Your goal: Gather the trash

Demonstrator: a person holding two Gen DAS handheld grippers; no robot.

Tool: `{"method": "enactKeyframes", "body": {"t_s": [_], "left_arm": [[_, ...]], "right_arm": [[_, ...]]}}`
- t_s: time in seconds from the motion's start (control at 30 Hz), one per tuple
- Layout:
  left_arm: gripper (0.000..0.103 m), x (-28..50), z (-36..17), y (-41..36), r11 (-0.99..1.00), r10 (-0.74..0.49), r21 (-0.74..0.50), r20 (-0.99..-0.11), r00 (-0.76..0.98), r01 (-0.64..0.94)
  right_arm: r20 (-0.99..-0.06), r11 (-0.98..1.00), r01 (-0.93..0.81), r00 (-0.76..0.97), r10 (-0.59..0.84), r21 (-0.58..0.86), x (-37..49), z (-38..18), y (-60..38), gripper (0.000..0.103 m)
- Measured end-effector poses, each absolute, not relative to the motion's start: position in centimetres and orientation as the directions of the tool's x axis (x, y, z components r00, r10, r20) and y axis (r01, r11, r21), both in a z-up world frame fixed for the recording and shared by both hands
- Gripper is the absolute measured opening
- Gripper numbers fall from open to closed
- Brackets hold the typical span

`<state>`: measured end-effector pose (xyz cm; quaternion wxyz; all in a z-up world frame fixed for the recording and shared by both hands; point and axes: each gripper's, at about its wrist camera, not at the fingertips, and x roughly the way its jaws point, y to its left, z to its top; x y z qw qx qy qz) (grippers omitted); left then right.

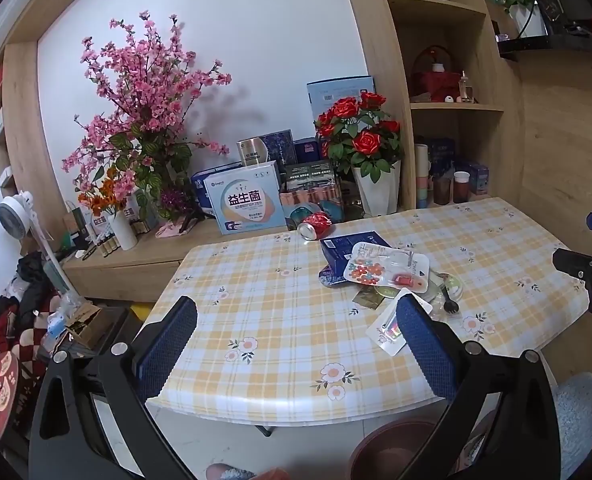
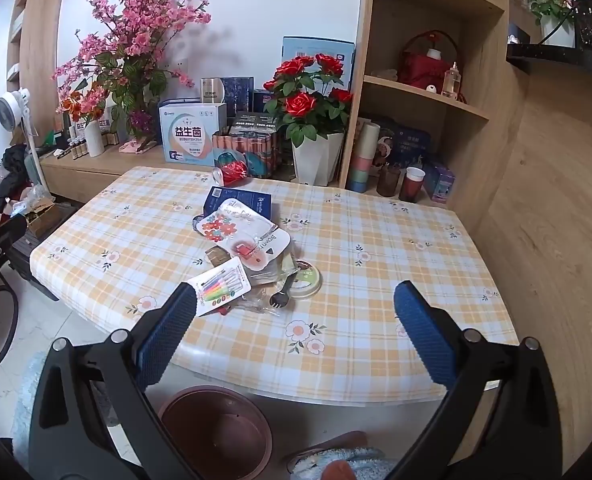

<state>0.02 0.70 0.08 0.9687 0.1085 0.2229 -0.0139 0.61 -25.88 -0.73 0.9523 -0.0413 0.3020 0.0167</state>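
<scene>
A pile of trash lies on the checked table [image 1: 279, 312] [image 2: 376, 264]: a crushed red can [image 1: 315, 225] [image 2: 231, 173], a dark blue box [image 1: 348, 249] [image 2: 251, 200], flowered blister packs [image 1: 388, 268] [image 2: 239, 236], a white card of coloured pens [image 2: 221, 286] [image 1: 388, 330], a round lid [image 2: 306, 280] and a black plastic fork [image 1: 448, 300] [image 2: 281, 294]. My left gripper [image 1: 296, 344] is open and empty, above the table's near edge, left of the pile. My right gripper [image 2: 296, 328] is open and empty, just before the pile.
A brown bin [image 2: 219, 432] [image 1: 392, 452] stands on the floor under the table's near edge. Behind the table a low shelf holds flower pots [image 1: 378, 192], boxes [image 1: 247, 204] and cups [image 2: 412, 184]. Wooden shelving rises at the right. Clutter and a fan [image 1: 15, 216] fill the left.
</scene>
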Motion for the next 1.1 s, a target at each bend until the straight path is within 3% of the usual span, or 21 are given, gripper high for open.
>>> {"method": "enactKeyframes", "body": {"t_s": [1.1], "left_arm": [[0.098,-0.63,0.14,0.22,0.979,0.022,0.19,-0.438,0.899,0.068]], "right_arm": [[-0.586,0.994,-0.05,0.81,-0.015,-0.094,0.71,-1.31,-25.72,0.097]]}}
